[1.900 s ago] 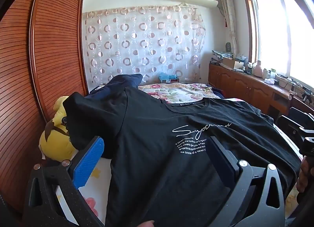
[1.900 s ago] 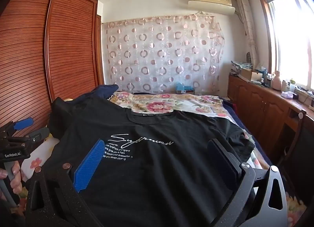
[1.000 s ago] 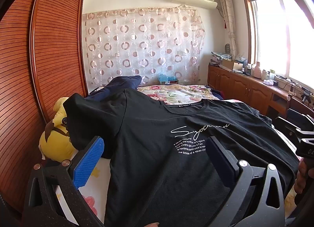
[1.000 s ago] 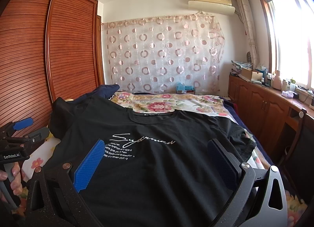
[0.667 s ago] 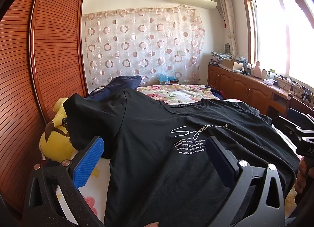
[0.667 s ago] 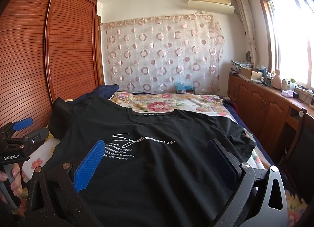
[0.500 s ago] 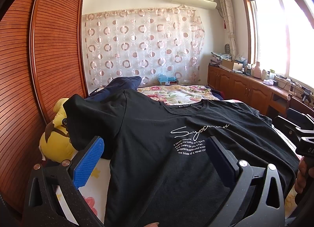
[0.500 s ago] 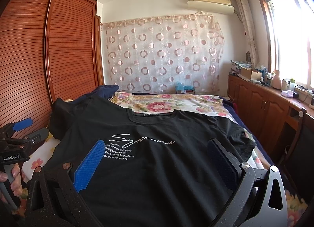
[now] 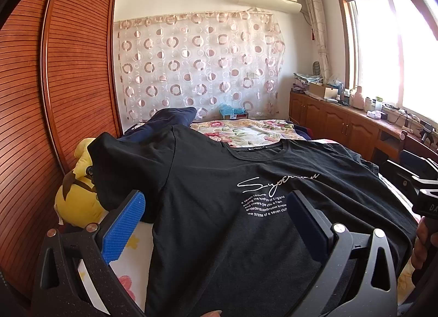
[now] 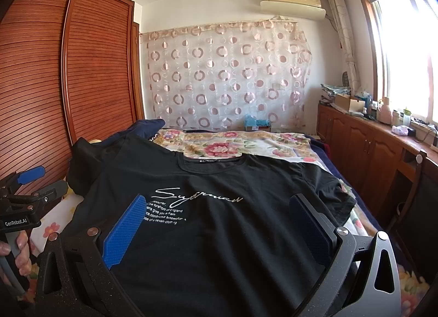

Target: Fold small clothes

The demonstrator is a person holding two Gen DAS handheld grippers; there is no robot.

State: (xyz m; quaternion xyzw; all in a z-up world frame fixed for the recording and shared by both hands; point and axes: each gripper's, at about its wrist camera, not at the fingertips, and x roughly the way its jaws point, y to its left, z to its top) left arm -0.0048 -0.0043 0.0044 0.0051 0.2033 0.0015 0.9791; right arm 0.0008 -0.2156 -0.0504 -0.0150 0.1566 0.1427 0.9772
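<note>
Both grippers' jaws wide open, empty, above black T-shirt (image 9: 219,207)

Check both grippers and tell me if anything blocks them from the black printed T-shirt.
Nothing visible does. The black printed T-shirt lies spread on the floral-sheeted bed, and the left gripper and right gripper are both open directly over its near fabric, empty.
</note>
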